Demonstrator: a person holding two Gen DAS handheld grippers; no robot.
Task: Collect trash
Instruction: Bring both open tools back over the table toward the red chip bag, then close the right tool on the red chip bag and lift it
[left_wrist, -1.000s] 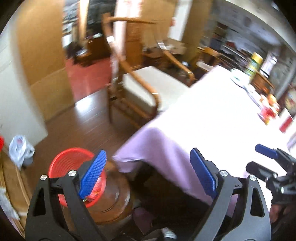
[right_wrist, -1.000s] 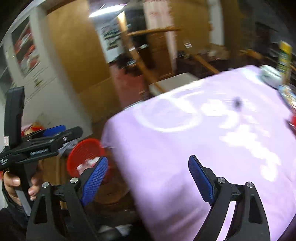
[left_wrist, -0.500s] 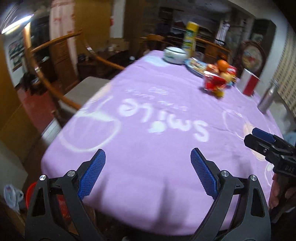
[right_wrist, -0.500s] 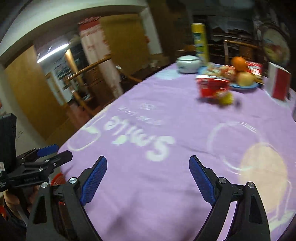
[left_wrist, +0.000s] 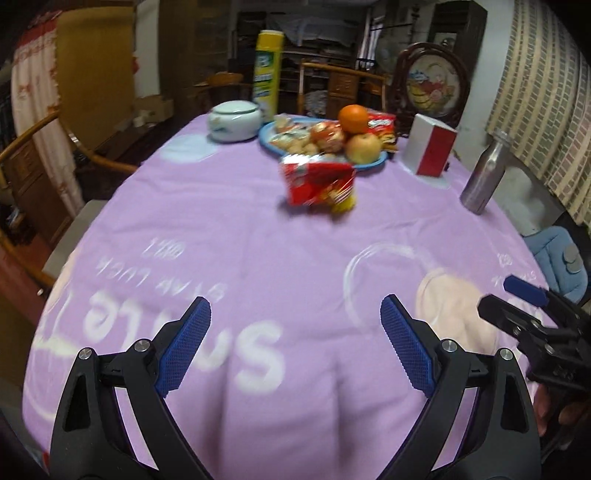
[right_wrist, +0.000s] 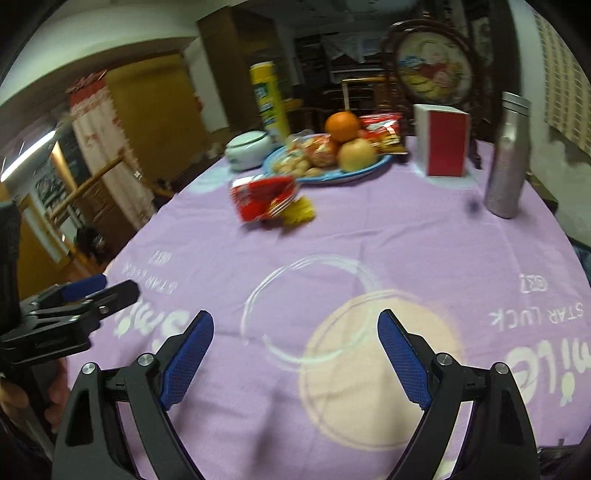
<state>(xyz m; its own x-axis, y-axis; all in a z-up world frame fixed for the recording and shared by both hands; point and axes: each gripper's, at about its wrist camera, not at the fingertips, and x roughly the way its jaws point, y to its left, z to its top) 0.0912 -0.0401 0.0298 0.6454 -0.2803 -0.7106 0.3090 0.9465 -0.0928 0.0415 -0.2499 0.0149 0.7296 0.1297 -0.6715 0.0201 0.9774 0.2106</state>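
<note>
Your left gripper (left_wrist: 295, 338) hangs above the near edge of the table (left_wrist: 229, 229) with its blue-padded fingers (left_wrist: 184, 345) spread wide and nothing between them. Your right gripper (right_wrist: 295, 345) is likewise wide open and empty, over the near edge of the table just beside the left one; each appears at the margin of the other's view.

The trash is a crumpled red snack wrapper (left_wrist: 317, 181), lying on the purple tablecloth toward the far edge of the table, well apart from both grippers. Its long axis runs roughly parallel to the table's near edge, crosswise to the line of your fingers; in the right wrist view it is tilted a little, its left end nearer you. Which end is the torn mouth you cannot tell, because both views are blurred there. The wrapper is glossy red with white and silvery patches along its upper edge, puckered and partly standing rather than flat. A yellow piece (left_wrist: 343, 203) touches its right end on the side toward you; what it is cannot be made out.

Just behind the wrapper, a blue plate (left_wrist: 376, 161) carries an orange (left_wrist: 353, 118), an apple (left_wrist: 362, 147) and packaged snacks. Along the far edge stand a white lidded bowl (left_wrist: 233, 121) and a tall yellow can (left_wrist: 267, 75). A red and white box (left_wrist: 430, 149) and a steel bottle (left_wrist: 484, 171) stand toward the right edge.
</note>
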